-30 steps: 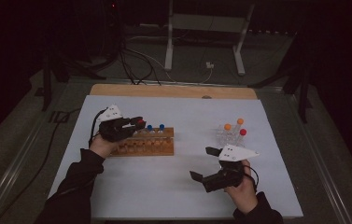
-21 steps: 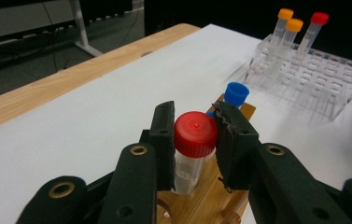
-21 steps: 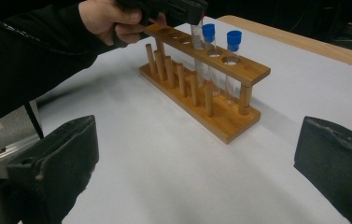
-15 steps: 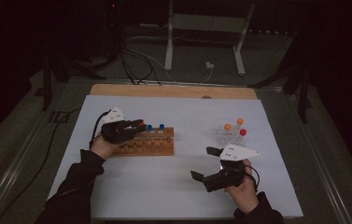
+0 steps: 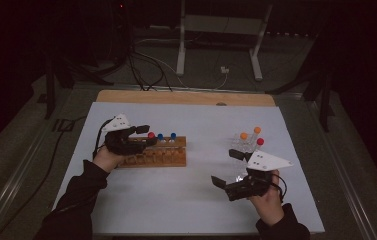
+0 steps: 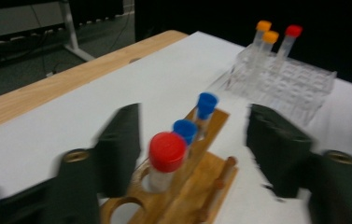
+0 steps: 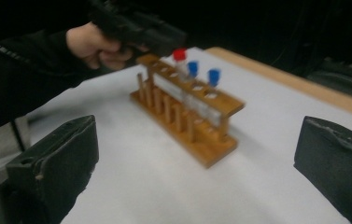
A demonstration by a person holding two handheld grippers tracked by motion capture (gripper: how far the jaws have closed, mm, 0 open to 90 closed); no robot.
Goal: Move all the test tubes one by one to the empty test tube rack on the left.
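Three tubes stand at the wooden rack's (image 5: 156, 154) left end; my left gripper (image 6: 192, 140) has just opened around the red tube (image 6: 165, 158), seated there. Right gripper (image 5: 231, 167) wide, empty, near the clear rack (image 5: 246, 145). Next: fetch another.

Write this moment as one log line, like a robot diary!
left gripper: jaws just opened, around red-capped tube | tube: in wooden rack | right gripper: open, empty

Overhead plus two close fingers-level views
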